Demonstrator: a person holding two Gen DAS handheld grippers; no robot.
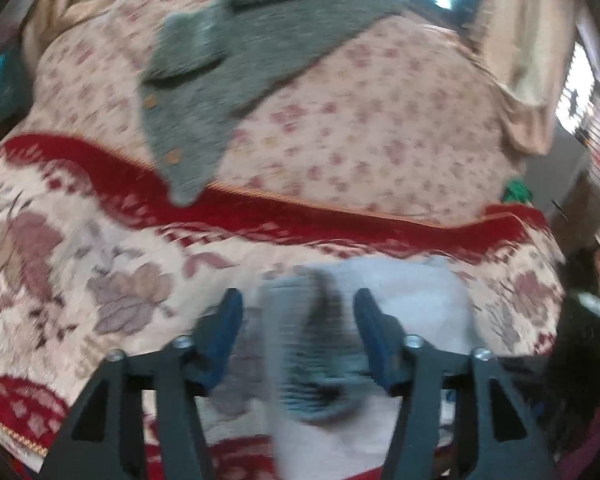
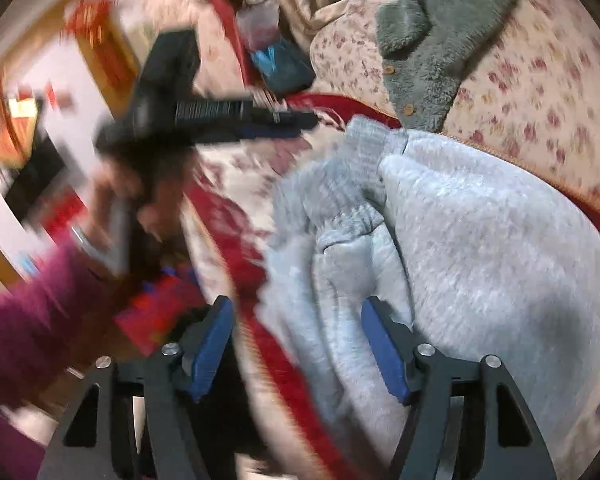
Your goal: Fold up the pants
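Light grey fleece pants lie bunched on the red and cream patterned sofa cover, the ribbed waistband toward the far left. My right gripper is open, its blue pads straddling the pants' near edge. My left gripper is open above a blurred ribbed grey part of the pants, which lies between its fingers. The left gripper also shows in the right wrist view, held sideways just left of the waistband. Both views are motion blurred.
A grey-green fuzzy cardigan with buttons lies on the floral back cushion, also in the right wrist view. A beige curtain hangs at right. My magenta sleeve is at left. A blue bag sits beyond.
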